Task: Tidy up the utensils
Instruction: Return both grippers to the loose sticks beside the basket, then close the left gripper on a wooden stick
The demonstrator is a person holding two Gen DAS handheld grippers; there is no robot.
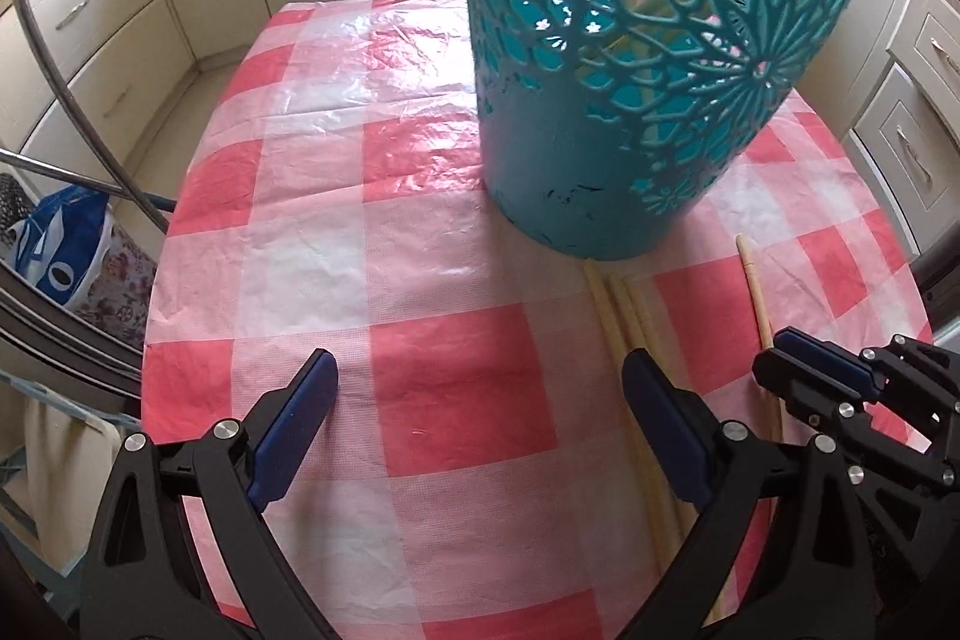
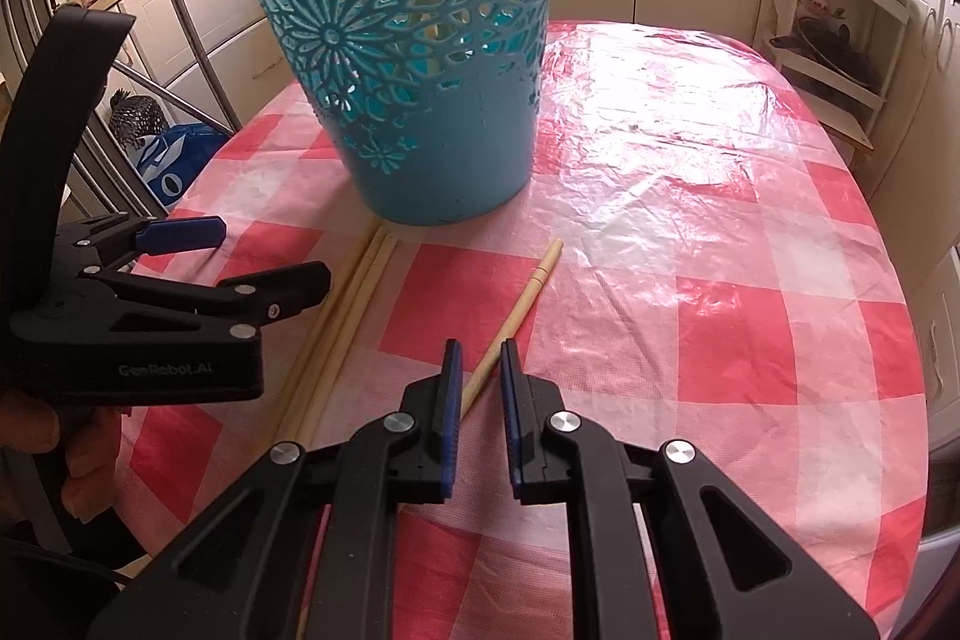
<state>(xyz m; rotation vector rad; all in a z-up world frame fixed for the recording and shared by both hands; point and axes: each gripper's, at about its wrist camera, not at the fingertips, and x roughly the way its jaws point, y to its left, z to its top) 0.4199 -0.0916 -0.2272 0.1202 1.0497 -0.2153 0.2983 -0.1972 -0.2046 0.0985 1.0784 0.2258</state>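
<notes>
Left wrist view
left gripper (image 1: 480, 394): jaws spread wide, nothing between them, hovering over the checkered surface (image 1: 312, 196)
teal basket (image 1: 654, 58): ahead and to the right of the left gripper, standing on the surface, cut-out flower pattern, pale sticks visible inside through the holes
chopstick bundle (image 1: 618, 322): three pale sticks side by side, just inside the right finger, far tips touching or nearly touching the basket base
single chopstick (image 1: 757, 292): right of the bundle, apart from it, running toward the right gripper (image 1: 822, 370)

Right wrist view
right gripper (image 2: 480, 388): jaws narrowed to a small gap, single chopstick (image 2: 516, 316) lying in that gap; cannot tell if the pads touch it
teal basket (image 2: 420, 58): ahead, slightly left
chopstick bundle (image 2: 354, 304): left of the right gripper, flat on the surface
left gripper (image 2: 240, 250): far left, jaws apart, above the bundle
</notes>
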